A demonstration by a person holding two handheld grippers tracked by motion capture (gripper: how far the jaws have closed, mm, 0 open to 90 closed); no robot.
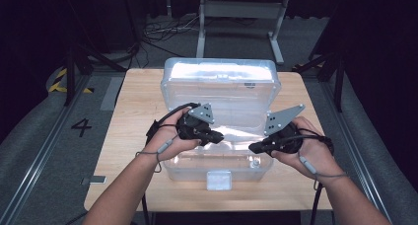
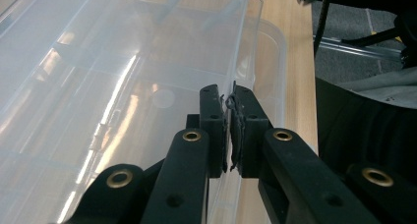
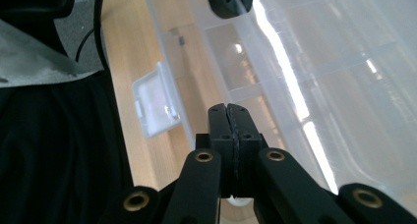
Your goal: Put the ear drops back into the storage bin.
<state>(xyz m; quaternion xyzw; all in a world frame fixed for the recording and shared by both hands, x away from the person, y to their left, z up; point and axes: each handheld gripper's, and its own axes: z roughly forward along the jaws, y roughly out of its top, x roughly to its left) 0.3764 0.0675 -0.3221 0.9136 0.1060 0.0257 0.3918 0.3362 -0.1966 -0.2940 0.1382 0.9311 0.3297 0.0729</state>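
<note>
High view: clear plastic rectangular box (image 1: 220, 94), wooden table (image 1: 133, 116).

Grey floor (image 1: 29, 136), cables (image 1: 162, 30) (perhaps), dark surrounds

Bare forearms, no sleeves showing. Black two-jaw left gripper (image 1: 218, 136) and black two-jaw right gripper (image 1: 254, 147) each carrying a grey three-cornered plate (image 1: 201, 112) on top, brass-ringed screws along the jaw arms, black cables trailing, grey cord lanyards looping off the wrists.
</note>
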